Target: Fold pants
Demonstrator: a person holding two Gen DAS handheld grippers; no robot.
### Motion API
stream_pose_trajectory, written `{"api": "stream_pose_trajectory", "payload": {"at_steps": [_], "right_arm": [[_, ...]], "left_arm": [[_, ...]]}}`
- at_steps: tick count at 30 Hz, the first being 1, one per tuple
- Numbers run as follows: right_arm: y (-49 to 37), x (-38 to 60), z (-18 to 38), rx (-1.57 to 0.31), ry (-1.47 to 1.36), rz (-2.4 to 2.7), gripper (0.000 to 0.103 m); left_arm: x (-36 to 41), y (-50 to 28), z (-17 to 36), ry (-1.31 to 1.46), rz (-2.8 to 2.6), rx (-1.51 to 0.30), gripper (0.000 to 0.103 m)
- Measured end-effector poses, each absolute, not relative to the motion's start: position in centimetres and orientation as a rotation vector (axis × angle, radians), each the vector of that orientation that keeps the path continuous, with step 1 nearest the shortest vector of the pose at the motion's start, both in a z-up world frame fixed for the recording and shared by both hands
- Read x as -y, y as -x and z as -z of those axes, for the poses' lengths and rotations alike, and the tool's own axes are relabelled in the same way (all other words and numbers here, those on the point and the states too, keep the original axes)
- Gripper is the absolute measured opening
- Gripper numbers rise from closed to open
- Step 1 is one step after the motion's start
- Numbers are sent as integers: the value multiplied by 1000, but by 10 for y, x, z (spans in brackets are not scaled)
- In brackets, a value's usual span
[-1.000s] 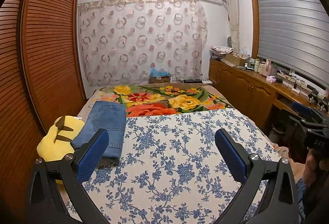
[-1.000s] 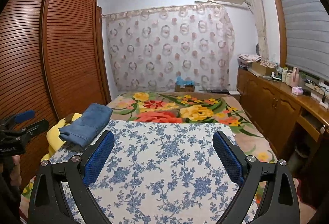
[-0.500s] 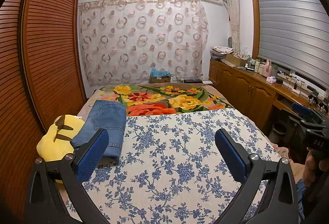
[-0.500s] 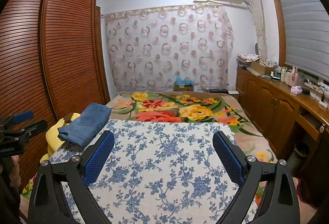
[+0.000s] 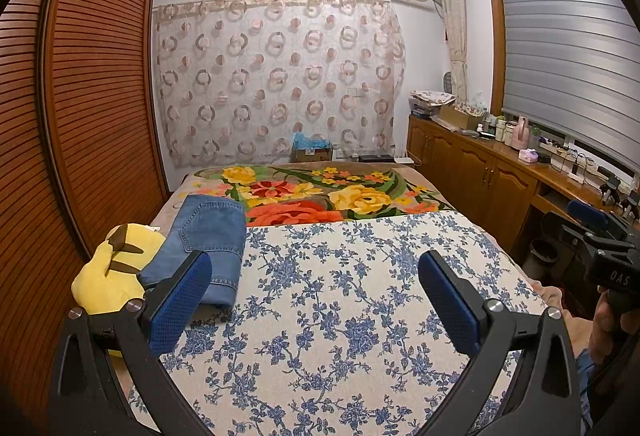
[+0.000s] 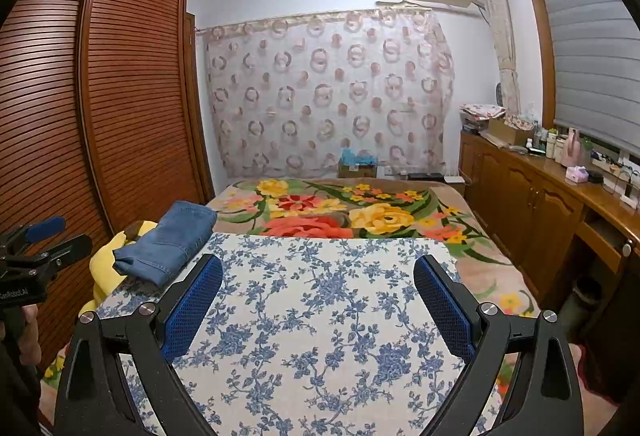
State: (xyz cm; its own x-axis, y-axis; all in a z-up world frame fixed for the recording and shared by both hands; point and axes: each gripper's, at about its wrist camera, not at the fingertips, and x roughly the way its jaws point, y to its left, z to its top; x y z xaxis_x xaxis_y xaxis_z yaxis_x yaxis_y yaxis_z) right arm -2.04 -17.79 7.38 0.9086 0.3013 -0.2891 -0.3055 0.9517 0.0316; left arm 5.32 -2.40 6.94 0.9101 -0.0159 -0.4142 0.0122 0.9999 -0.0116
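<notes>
Nothing has moved: folded jeans (image 5: 210, 236) lie ahead-left, long axis running away, nearer the open, empty left tool (image 5: 316, 300) than the open, empty right tool (image 6: 318, 304).

Folded pants (image 5: 208, 236) lie at the sheet's (image 5: 340, 316) left edge, seemingly partly on a plush toy (image 5: 108, 276).

The pants (image 5: 208, 236) are blue denim jeans, already folded into a compact, thick rectangle. They lie at the left side of the bed, partly on the blue-flowered cover and partly leaning on a yellow plush toy, so they are a little tilted. A back pocket and a stitched hem are visible.
</notes>
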Motion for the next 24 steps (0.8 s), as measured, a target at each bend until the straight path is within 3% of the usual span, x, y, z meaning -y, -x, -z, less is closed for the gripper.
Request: {"api": "stream_pose_trajectory", "payload": {"at_steps": [24], "right_arm": [[21,176,-74,-298,13,-313,97]], "left_arm": [[24,-52,-69,9,14,-427,103]]}}
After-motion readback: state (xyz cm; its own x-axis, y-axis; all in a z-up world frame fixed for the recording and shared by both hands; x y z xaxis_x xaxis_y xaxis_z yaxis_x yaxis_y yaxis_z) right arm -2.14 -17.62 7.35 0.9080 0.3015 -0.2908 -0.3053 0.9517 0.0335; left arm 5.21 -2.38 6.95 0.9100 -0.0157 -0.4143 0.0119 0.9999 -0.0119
